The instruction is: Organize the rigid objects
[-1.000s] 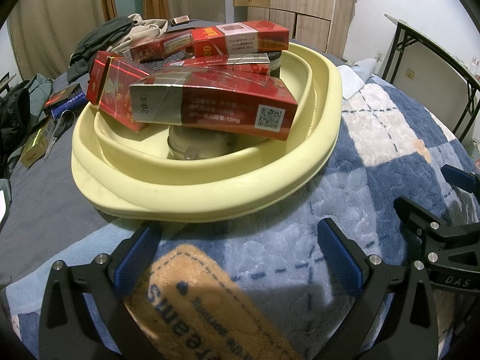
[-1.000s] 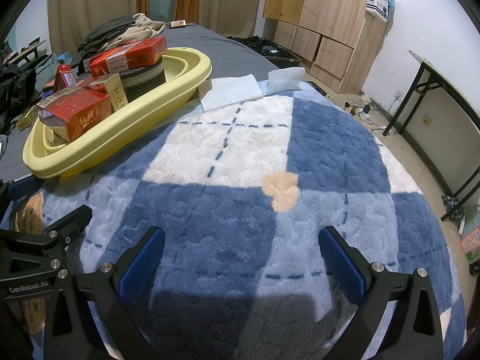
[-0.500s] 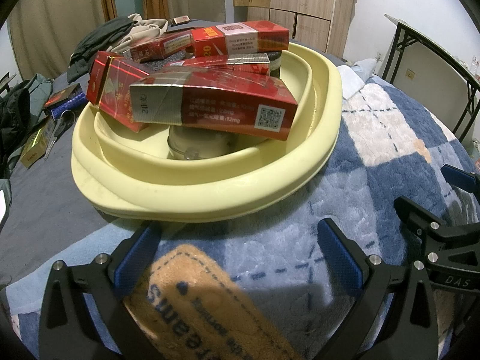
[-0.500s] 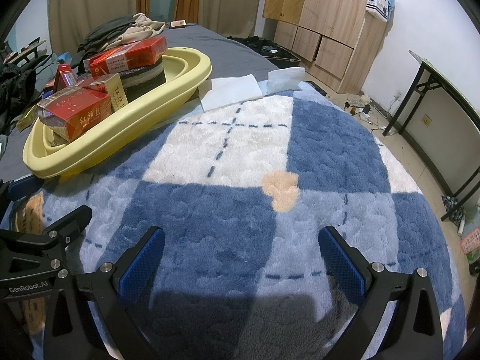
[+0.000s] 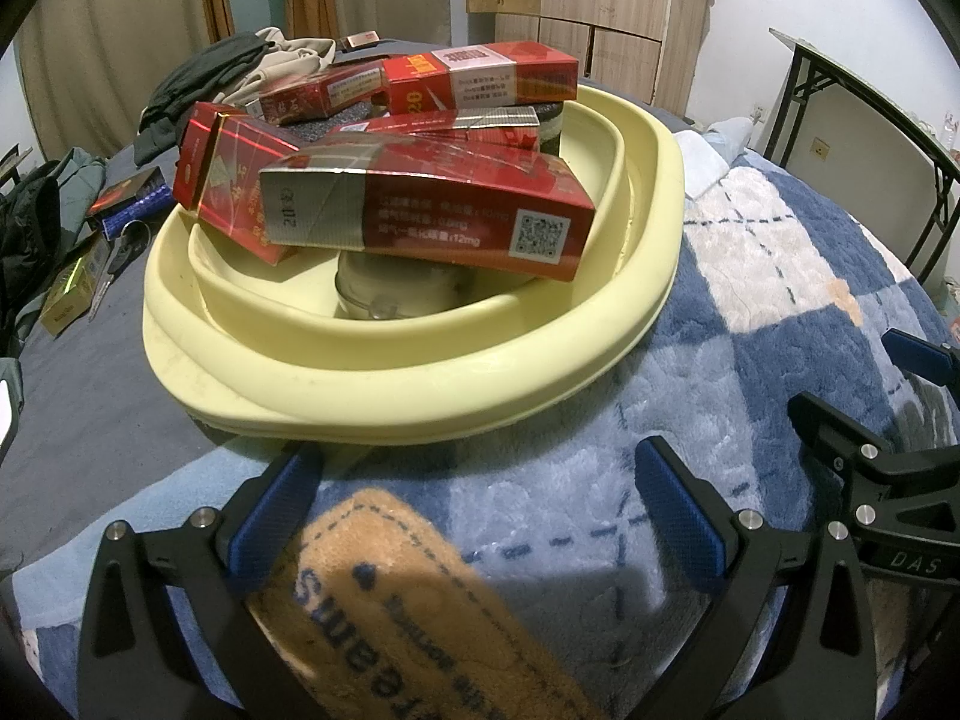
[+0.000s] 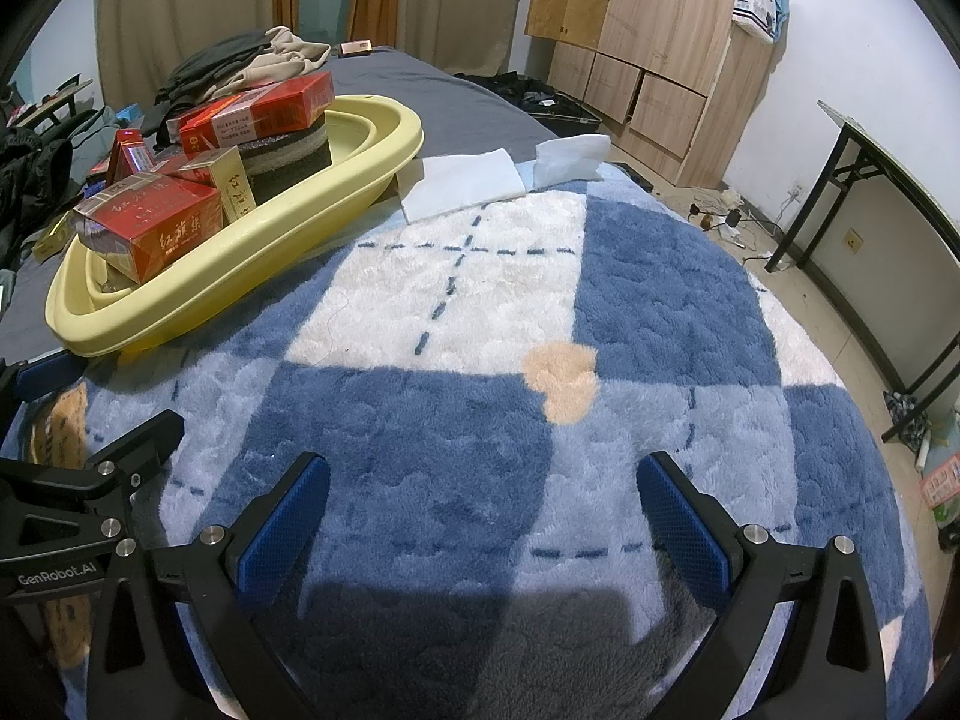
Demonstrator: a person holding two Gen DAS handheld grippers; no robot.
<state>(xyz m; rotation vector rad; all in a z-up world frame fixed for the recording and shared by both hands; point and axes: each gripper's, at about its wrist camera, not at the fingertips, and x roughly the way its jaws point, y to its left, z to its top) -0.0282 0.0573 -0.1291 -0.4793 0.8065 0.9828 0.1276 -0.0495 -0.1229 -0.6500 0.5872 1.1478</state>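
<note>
No change from earlier frames. Left gripper (image 5: pixel 474 510) and right gripper (image 6: pixel 483 507) both spread wide, empty, over plaid blanket (image 6: pixel 660 312). Red cigarette cartons (image 5: pixel 432 216) piled unmoved in yellow basin (image 5: pixel 420 384).

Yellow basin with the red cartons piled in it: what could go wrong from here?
1. The front carton lies tilted across a jar, above the yellow basin rim; a nudge could likely tip it out.
2. The top carton rests on a dark sponge block; pulling lower cartons may topple it.
3. The basin sits on a soft plush blanket, so pushing may rock it. Both grippers, left and right, have open, empty jaws.
</note>
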